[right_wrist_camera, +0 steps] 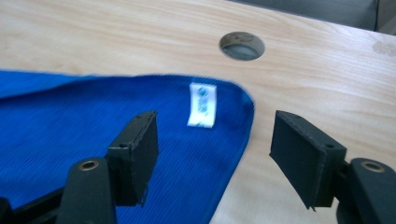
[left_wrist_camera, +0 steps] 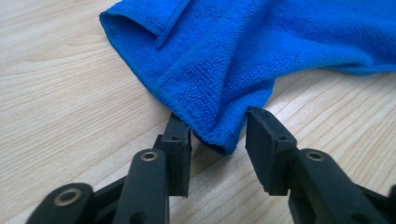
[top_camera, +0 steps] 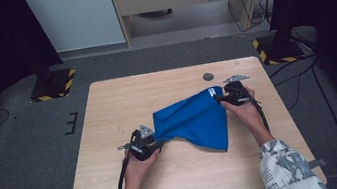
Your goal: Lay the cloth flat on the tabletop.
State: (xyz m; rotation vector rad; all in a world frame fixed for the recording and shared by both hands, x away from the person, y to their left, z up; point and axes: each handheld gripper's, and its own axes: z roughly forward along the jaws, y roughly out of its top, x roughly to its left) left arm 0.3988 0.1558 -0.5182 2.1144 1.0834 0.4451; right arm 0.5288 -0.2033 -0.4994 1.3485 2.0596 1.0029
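Lying across the middle of the table (top_camera: pixel 119 182), the blue cloth (top_camera: pixel 195 118) is folded into a rough triangle, its underside hidden. Its fuzzy weave carries a small white tag (right_wrist_camera: pixel 202 104), print too blurred to read. One corner sits between the left gripper (left_wrist_camera: pixel 218 142), jaws parted, not pinching. Over the tagged corner, the right gripper (right_wrist_camera: pixel 212 154) gapes wide, empty.

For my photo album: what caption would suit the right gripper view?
Open right gripper over a blue cloth corner bearing a white tag, on the wooden table.
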